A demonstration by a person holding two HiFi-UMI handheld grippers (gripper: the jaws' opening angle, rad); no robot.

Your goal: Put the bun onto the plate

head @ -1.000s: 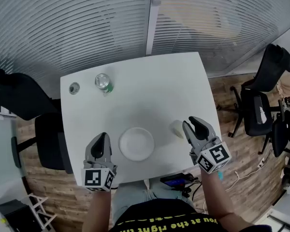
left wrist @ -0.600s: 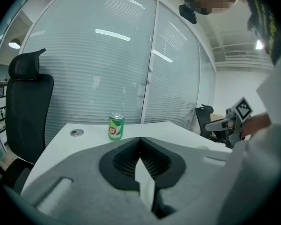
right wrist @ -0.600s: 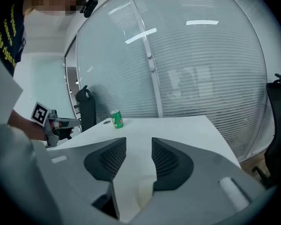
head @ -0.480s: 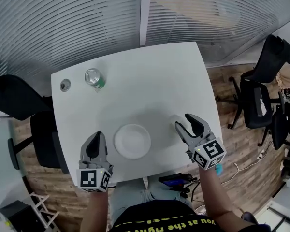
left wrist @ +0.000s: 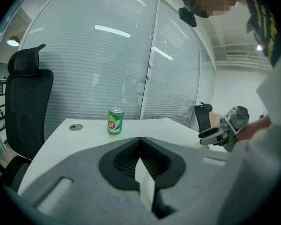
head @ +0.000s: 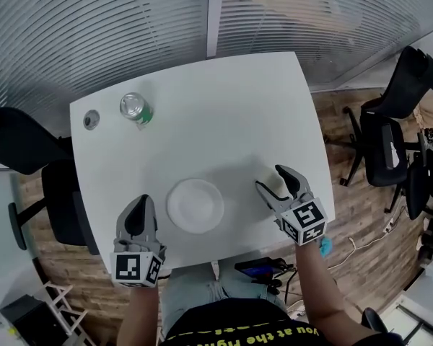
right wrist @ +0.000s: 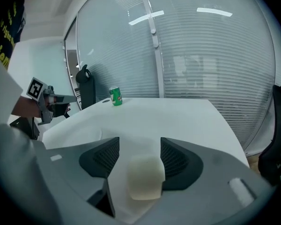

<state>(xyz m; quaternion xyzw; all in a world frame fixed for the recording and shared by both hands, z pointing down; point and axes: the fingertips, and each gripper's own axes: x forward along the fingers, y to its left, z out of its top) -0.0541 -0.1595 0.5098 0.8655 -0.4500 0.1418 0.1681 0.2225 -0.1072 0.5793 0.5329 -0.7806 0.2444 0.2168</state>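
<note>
A white table (head: 202, 107) stands against a glass wall with closed blinds (head: 130, 27), on a wood-plank floor (head: 346, 143). Black office chairs stand on both sides of it, one group at the right (head: 397, 128) and one at the left (head: 29, 150).

Toward the far left corner of the table a green can (head: 135, 108) stands upright, with a small round grommet (head: 92, 119) set into the tabletop just beside it. Near the front edge, about midway across, lies an empty white plate (head: 195, 205).

The bun (right wrist: 145, 177), a pale, soft-cornered block, lies on the table to the right of the plate and apart from it, near the front right edge. The right hand-held gripper (head: 271, 181) is lowered around it and points downward toward the tabletop. Its jaws have just been opening and now stand apart with the bun between them. The right gripper view shows a clear gap on the left side of the bun, while the other pad is close beside it. The bun rests on the table, not lifted.

The left hand-held gripper (head: 140, 202) hangs over the front left part of the table, left of the plate and apart from it. Its jaws are closed together with nothing between them.
</note>
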